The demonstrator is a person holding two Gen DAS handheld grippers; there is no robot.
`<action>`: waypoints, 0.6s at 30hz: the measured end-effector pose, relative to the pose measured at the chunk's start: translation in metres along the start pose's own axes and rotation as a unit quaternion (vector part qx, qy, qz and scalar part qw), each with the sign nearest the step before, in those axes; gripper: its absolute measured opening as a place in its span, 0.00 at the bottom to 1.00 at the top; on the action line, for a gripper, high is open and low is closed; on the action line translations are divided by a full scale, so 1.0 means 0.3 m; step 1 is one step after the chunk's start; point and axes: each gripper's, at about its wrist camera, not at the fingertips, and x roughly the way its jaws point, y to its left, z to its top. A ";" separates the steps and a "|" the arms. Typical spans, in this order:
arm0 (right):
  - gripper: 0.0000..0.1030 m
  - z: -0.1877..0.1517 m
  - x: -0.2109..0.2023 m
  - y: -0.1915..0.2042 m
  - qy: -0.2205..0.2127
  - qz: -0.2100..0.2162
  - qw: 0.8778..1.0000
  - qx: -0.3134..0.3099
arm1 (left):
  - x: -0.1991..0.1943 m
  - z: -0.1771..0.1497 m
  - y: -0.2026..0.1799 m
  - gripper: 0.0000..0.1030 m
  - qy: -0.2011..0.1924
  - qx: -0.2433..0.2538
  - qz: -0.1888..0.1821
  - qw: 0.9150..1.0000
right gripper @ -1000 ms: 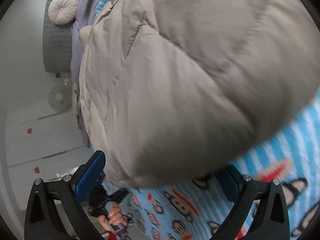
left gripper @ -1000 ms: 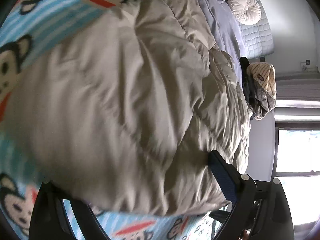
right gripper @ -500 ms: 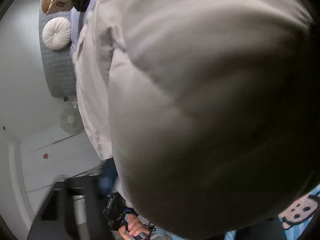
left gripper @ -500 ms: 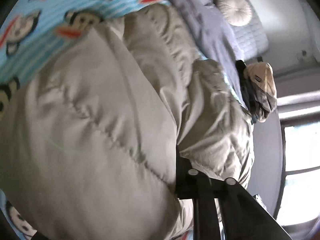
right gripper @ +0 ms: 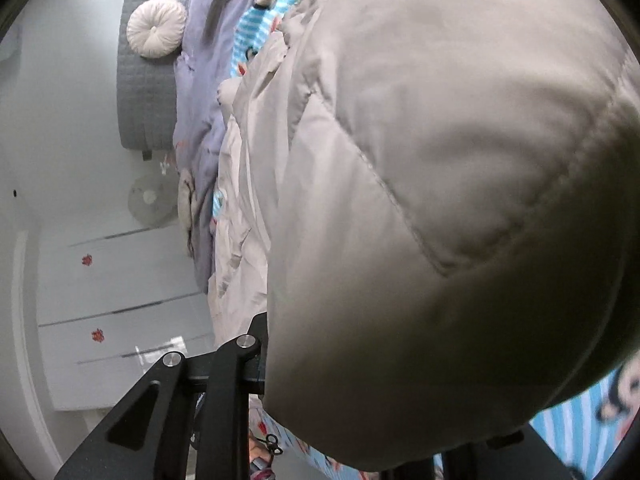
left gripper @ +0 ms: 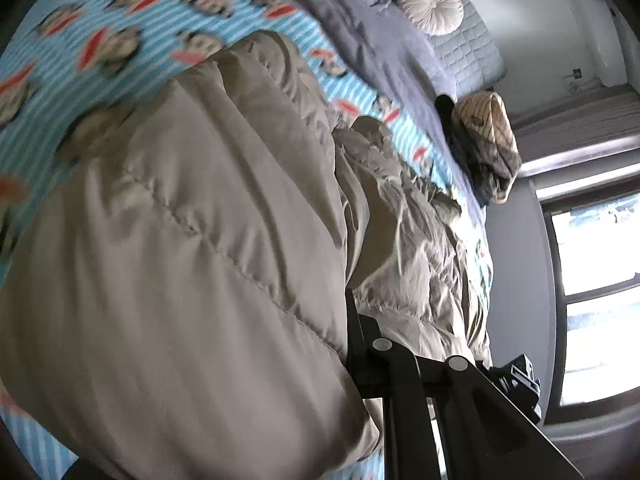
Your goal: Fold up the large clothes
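The bed sheet (left gripper: 256, 24), blue-striped with monkey faces, spreads ahead of my left claw and shows again under my right one, low at the right edge. Over it lies the big beige puffer jacket (left gripper: 192, 264), the garment I am folding; its padded hem bulges right up against both my cameras, filling most of each view, while the rest of it trails forward along the bed. Beyond it, further ahead, a lilac blanket (left gripper: 360, 28) runs along the sheet to the grey quilted headboard (right gripper: 140, 92), where a round white cushion (left gripper: 432, 7) leans. A bundle of striped and dark clothes (left gripper: 486, 140) sits at the bed's far edge, ahead and to the right of my left claw. My left claw (left gripper: 352, 344) is clamped on the jacket's hem, the padding swelling over it. My right claw (right gripper: 266, 354) has just been closing, and it pinches the same hem at its other end.
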 end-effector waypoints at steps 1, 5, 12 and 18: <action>0.25 -0.037 -0.020 -0.025 0.005 -0.002 1.000 0.004 | -0.023 -0.047 0.020 0.18 0.009 -0.004 0.004 1.000; 0.25 -0.187 -0.080 -0.124 0.028 -0.013 0.999 0.025 | -0.104 -0.223 0.100 0.18 0.041 -0.022 0.017 0.999; 0.25 -0.393 -0.131 -0.287 0.040 -0.037 0.996 0.074 | -0.147 -0.407 0.221 0.19 0.078 -0.016 0.056 0.995; 0.32 -0.381 -0.107 -0.334 0.033 -0.062 0.996 0.063 | -0.113 -0.418 0.250 0.49 0.085 -0.015 0.105 0.991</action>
